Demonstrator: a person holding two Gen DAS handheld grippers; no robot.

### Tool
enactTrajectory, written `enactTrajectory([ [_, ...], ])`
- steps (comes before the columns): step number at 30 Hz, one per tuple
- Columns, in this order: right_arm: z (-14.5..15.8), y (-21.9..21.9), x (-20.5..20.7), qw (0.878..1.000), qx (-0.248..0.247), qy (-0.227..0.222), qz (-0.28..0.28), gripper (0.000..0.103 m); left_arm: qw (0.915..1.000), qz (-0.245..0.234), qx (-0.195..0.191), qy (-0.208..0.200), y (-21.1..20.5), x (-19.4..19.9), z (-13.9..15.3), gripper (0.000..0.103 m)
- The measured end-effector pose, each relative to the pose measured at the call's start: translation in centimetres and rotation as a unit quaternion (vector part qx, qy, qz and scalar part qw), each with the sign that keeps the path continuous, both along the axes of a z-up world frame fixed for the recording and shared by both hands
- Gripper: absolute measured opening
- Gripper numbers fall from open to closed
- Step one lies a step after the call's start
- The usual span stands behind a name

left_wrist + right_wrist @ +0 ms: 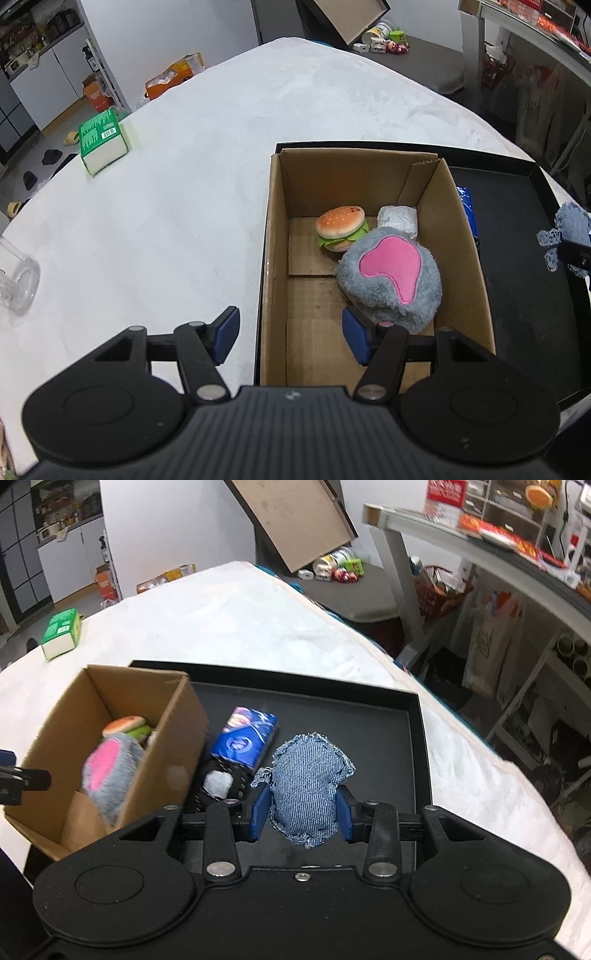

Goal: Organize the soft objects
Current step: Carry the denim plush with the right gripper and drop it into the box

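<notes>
Denim-blue frayed fabric pouch [308, 794] sits pinched in the right tongs [302, 812] above the black tray [388, 716]. Left tongs [291, 338] hang spread and empty over the brown cardboard box [275, 236], which holds a grey-pink plush [391, 277] and, farther in, a plush hamburger [341, 227].

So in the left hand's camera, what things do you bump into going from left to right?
Clear glass → green tissue pack → plush hamburger → grey and pink plush toy → blue packet → denim pouch.
</notes>
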State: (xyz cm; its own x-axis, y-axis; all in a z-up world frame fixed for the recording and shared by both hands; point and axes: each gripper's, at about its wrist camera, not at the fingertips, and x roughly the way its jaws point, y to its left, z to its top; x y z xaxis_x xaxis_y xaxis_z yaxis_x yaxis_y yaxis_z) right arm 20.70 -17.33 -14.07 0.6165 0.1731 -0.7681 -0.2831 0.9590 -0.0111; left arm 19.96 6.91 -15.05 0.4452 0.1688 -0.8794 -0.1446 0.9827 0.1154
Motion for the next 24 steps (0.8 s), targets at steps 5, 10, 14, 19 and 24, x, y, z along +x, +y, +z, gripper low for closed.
enactTrajectory([
  [5,1.2,1.7,-0.2,1.000,0.004,-0.009,0.011,0.038,0.9999,0.003,-0.012,-0.001,0.7,-0.1,0.0,0.059],
  [10,2.3,3.3,-0.2,1.000,0.008,-0.015,0.017,0.038,0.9996,0.004,-0.027,0.005,1.3,-0.1,-0.4,0.056],
  [14,3.2,4.8,-0.4,0.999,0.006,-0.023,0.029,0.038,0.9993,0.005,-0.036,0.005,1.8,-0.2,-0.6,0.054],
  [19,4.3,7.2,-0.8,0.998,0.009,-0.031,0.046,0.038,0.9981,0.012,-0.058,0.016,2.6,0.1,-1.1,0.045],
  [24,4.8,9.5,-0.9,0.997,0.009,-0.034,0.065,0.038,0.9958,0.018,-0.084,0.033,3.4,0.3,-1.8,0.029],
])
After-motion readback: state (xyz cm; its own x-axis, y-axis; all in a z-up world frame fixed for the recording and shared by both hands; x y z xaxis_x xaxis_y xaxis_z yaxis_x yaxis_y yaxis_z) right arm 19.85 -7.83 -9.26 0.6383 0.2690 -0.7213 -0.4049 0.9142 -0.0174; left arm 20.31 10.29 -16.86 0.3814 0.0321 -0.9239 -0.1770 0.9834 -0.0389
